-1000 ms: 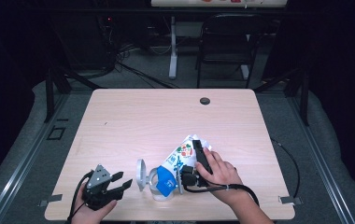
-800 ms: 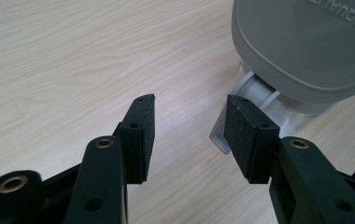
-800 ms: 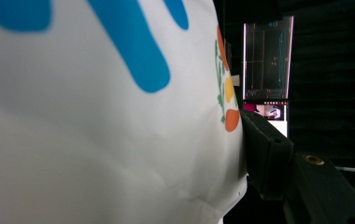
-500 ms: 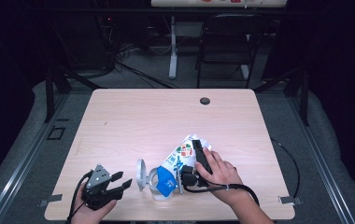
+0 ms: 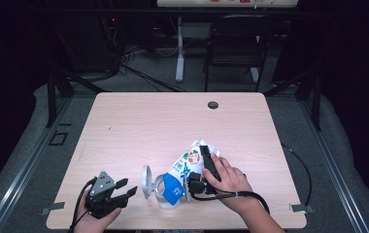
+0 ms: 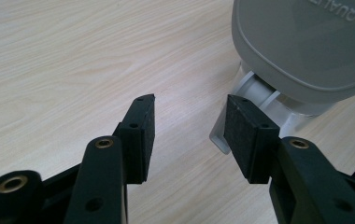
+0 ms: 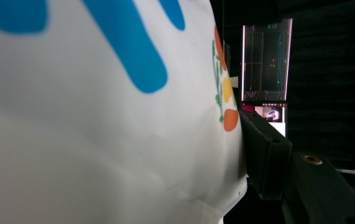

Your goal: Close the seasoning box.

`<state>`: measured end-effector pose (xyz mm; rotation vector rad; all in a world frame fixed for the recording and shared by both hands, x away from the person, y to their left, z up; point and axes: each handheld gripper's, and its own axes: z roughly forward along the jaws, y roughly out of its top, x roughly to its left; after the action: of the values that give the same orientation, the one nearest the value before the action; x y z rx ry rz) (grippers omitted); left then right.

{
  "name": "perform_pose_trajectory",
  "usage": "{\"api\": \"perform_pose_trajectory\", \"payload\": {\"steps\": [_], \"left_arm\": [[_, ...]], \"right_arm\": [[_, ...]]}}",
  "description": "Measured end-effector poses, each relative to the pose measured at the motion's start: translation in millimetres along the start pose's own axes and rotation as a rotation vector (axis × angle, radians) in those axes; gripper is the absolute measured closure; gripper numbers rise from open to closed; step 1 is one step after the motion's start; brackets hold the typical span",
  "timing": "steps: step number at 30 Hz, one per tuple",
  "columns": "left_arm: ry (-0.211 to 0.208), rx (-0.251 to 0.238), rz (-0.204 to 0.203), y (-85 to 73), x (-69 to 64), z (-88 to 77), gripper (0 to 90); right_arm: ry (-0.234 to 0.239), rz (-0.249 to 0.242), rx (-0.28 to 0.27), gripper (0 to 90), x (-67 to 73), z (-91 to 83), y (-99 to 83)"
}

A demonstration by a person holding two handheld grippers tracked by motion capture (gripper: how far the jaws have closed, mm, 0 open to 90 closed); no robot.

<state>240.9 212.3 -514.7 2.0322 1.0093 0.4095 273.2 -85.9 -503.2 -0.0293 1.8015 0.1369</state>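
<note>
Gripping the white plastic bag with blue, green and orange print (image 5: 188, 160) with our right gripper (image 5: 195, 180), jaws partly closed, one pad pressed on its side. Bag lies on the light wooden table (image 5: 173, 121) near the front edge, touching a grey-and-white plastic dispenser (image 5: 149, 182). Our left gripper (image 5: 124, 190) rests just left of the dispenser, jaws wide apart, nothing between them.

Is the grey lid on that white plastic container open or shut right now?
Open. In the high view the grey lid stands swung up on edge beside the white plastic container, left of the printed white bag.
</note>
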Motion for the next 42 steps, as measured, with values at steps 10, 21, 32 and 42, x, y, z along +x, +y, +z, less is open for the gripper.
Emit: {"api": "perform_pose_trajectory", "payload": {"steps": [10,21,32,42], "left_arm": [[0.0,0.0,0.0,-0.1,0.2,0.1,54.2],[0.0,0.001,0.001,-0.1,0.2,0.2,54.2],[0.001,0.0,0.0,-0.1,0.3,0.1,54.2],[0.001,0.0,0.0,0.0,0.2,0.1,54.2]], "right_arm": [[-0.002,-0.002,0.0,50.0,-0.3,-0.5,0.0],[-0.002,-0.001,-0.003,50.2,-0.3,-0.6,-0.1],[-0.005,0.004,-0.016,50.5,0.5,-0.4,-0.4],[-0.007,-0.007,-0.025,50.9,-0.2,-0.4,0.6]]}}
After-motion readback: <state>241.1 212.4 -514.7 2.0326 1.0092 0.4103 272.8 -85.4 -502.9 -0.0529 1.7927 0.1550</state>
